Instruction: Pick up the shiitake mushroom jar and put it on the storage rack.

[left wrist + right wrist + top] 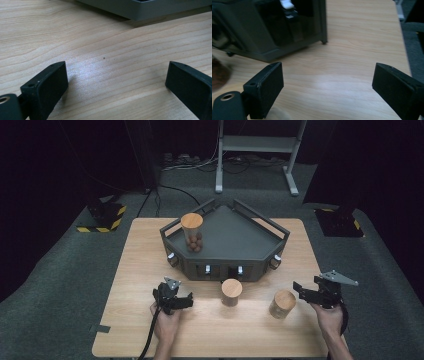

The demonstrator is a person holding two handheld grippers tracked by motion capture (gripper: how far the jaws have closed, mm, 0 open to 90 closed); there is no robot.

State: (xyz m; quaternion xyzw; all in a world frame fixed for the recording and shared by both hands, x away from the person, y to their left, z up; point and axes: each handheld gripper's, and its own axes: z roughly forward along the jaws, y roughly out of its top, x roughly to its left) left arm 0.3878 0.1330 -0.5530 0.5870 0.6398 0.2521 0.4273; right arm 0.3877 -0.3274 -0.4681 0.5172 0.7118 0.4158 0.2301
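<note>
A dark grey angular tray [235,245] stands at the back of the wooden table [135,270]. On its left side stands a clear jar [192,233] with a wooden lid and brown balls inside. Two more wood-lidded jars stand in front of the tray: one in the middle [231,292], one to the right [282,303]. My left gripper [176,296] rests low at front left, open, over bare wood [110,65]. Held at the table's right edge, my right gripper [309,292] is open, and the tray's corner [274,32] lies ahead of it.
The tray's front face carries small knobs and white latches [207,269]. Beyond the table lie dark carpet, cables and a grey metal stand [257,150]. Yellow-black striped bases [102,217] sit on the floor at far left and far right.
</note>
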